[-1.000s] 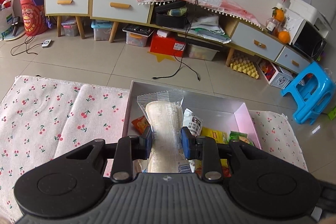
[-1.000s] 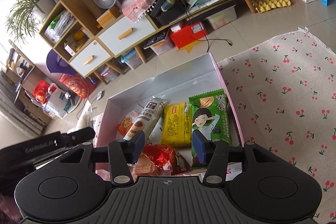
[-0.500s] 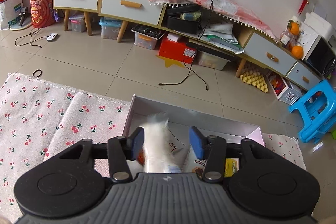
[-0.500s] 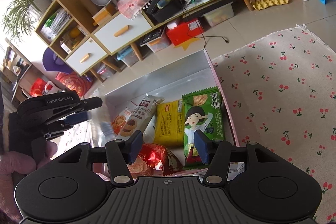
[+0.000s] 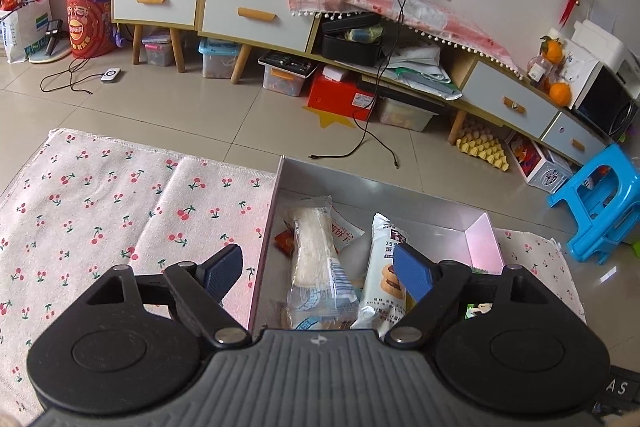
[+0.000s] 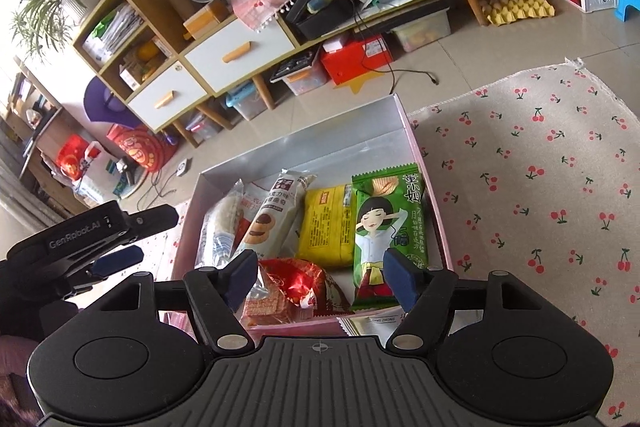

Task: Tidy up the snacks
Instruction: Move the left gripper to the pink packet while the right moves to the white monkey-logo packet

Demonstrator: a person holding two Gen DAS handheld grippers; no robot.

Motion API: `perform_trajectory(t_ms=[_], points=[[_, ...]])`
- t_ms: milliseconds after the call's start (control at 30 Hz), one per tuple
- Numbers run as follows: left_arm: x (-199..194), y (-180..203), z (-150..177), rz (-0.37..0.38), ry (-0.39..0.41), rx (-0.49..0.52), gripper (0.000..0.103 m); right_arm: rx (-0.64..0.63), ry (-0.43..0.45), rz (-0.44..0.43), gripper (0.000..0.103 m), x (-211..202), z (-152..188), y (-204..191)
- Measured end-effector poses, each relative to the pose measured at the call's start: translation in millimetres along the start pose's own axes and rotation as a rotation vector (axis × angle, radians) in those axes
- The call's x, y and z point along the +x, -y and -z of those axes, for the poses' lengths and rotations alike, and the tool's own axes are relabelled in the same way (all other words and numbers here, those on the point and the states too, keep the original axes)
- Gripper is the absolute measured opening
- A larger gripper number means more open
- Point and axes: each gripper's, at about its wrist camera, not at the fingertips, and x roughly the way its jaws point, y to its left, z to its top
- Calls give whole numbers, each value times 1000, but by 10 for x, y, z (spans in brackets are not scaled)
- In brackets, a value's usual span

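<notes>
A pink-walled box (image 5: 482, 239) (image 6: 404, 119) on the cherry-print cloth holds several snacks. A clear pack of pale rice cracker (image 5: 314, 259) (image 6: 220, 231) lies at the box's left side. Beside it are a white chocolate-biscuit pack (image 5: 382, 279) (image 6: 276, 215), a yellow pack (image 6: 326, 223), a green pack with a girl (image 6: 386, 227) and a red pack (image 6: 296, 287). My left gripper (image 5: 318, 273) is open and empty above the box's left side; it also shows in the right wrist view (image 6: 120, 247). My right gripper (image 6: 318, 277) is open and empty above the box's near edge.
Cherry-print cloth (image 5: 100, 207) (image 6: 540, 187) spreads on both sides of the box. A white packet (image 6: 372, 323) lies just outside the box's near wall. Beyond are tiled floor, a low cabinet (image 5: 256, 15), a loose cable (image 5: 360, 143) and a blue stool (image 5: 600, 203).
My left gripper opened and let go of the rice cracker pack, which dropped into the left side of the box. The left gripper then rose and drew back. The right gripper hardly moved.
</notes>
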Motion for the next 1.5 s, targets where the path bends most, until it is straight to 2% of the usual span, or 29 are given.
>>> perform_trajectory(t_ms=[67,100,600,667,1000,1133,1333,1500], points=[[-70,-27,29,5,6,2,86,-6,10,6,79,-74,9,-3],[-100,-39,44,7,8,2,88,-10,17,10,80,-110,13,-3],[-367,-162,348,52,-57,37,101,-50,18,77,82,-441,180,-23],[-400,-188,400,57,-53,36,102,-53,16,85,86,-454,223,-43],[-508,-348,551,54,-27,27,102,-143,-27,96,86,-470,533,-173],[-497,-428,637,38,-46,39,102,-178,-34,101,86,-514,647,-173],[-525,-513,799,25,-59,80,102,-246,-37,144,87,-561,778,-86],[-516,-507,895,23,-58,118,102,-232,-53,170,87,-570,816,72]])
